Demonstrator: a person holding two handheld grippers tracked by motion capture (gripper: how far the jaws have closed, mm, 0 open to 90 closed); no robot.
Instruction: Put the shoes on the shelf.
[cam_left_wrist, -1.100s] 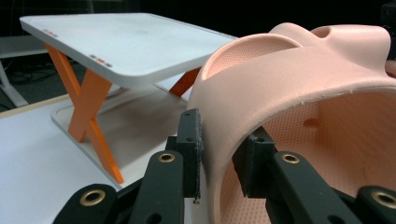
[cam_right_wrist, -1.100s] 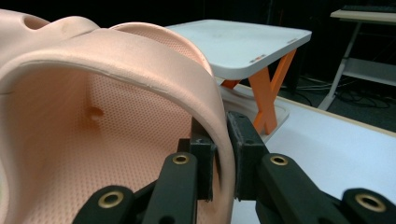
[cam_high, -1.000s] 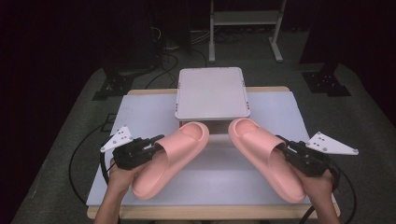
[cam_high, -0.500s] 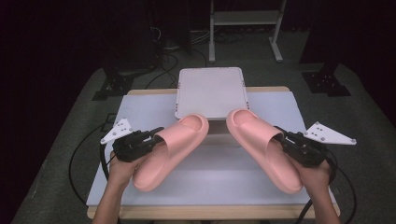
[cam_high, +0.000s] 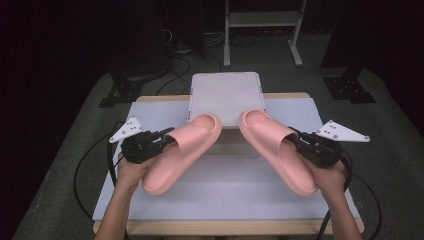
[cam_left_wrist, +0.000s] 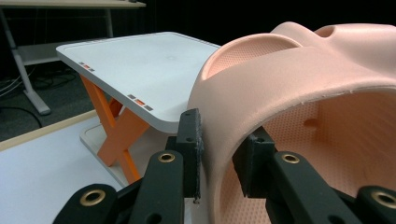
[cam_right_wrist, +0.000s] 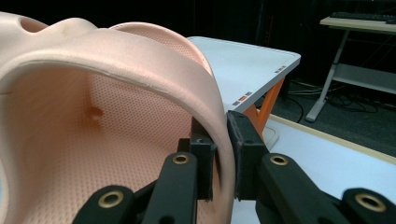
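Pinching slipper rims (cam_high: 180, 150), stand (cam_high: 226, 97) ahead

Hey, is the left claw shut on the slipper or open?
Shut on it. The left claw pinches the side wall of the left slipper, one jaw outside, one inside.

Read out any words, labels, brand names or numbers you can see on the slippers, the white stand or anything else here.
No readable text anywhere.
White stand: small grey and orange marks along its edge, no letters to make out.
Left slipper and right slipper: plain pink, no brand or size showing.
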